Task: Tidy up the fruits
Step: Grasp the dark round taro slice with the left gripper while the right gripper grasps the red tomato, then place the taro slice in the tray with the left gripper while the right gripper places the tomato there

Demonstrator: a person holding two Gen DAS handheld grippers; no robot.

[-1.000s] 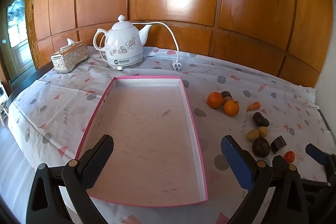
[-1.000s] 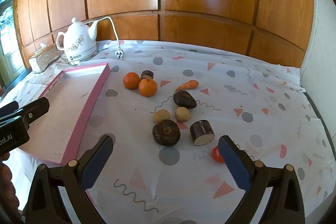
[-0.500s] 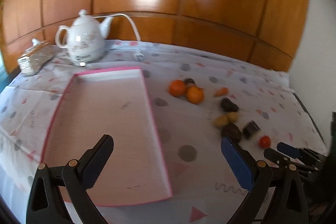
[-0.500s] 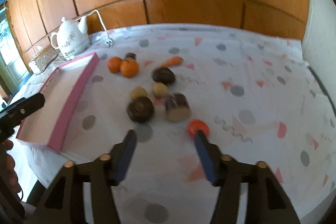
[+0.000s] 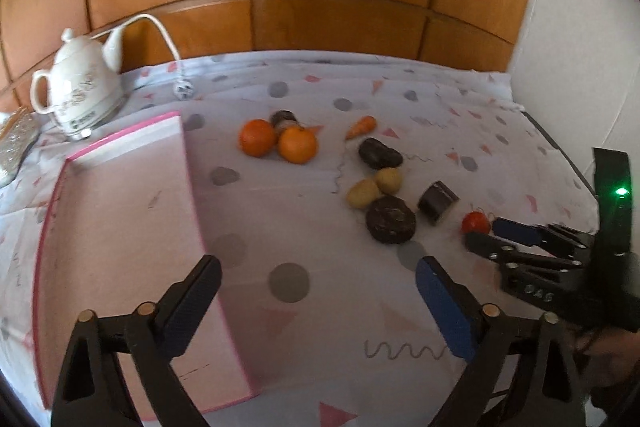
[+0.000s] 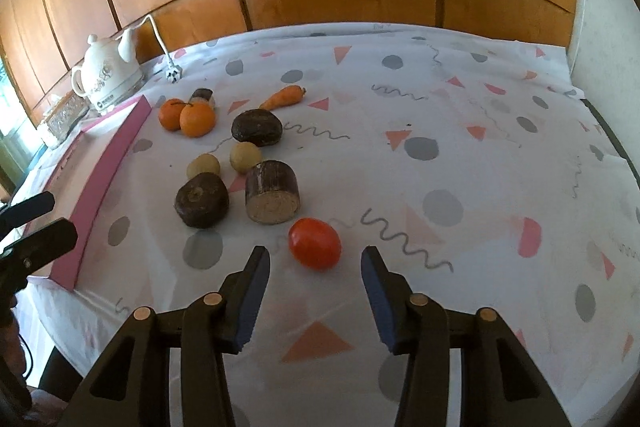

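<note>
On the counter (image 6: 460, 99), covered by a patterned cloth, the produce lies in a loose group: two oranges (image 6: 188, 117) touching each other, one carrot (image 6: 284, 97) behind them, two small yellowish potatoes (image 6: 224, 161) side by side, and one red tomato (image 6: 315, 243) nearest the right wrist camera. Four dark brown pieces lie among them: one small one (image 6: 203, 96) behind the oranges, one rounded (image 6: 257, 127), one disc-shaped (image 6: 202, 200), and one cut cylinder (image 6: 272, 191). One pink-rimmed tray (image 5: 120, 227) sits to the left of the group, with nothing in it. One white kettle (image 5: 80, 93) stands behind the tray.

The right gripper (image 6: 314, 297) has its jaws partly spread, and the tomato sits just ahead of the gap, untouched. The left gripper (image 5: 318, 301) is spread wide and holds nothing, above the tray's right edge.
</note>
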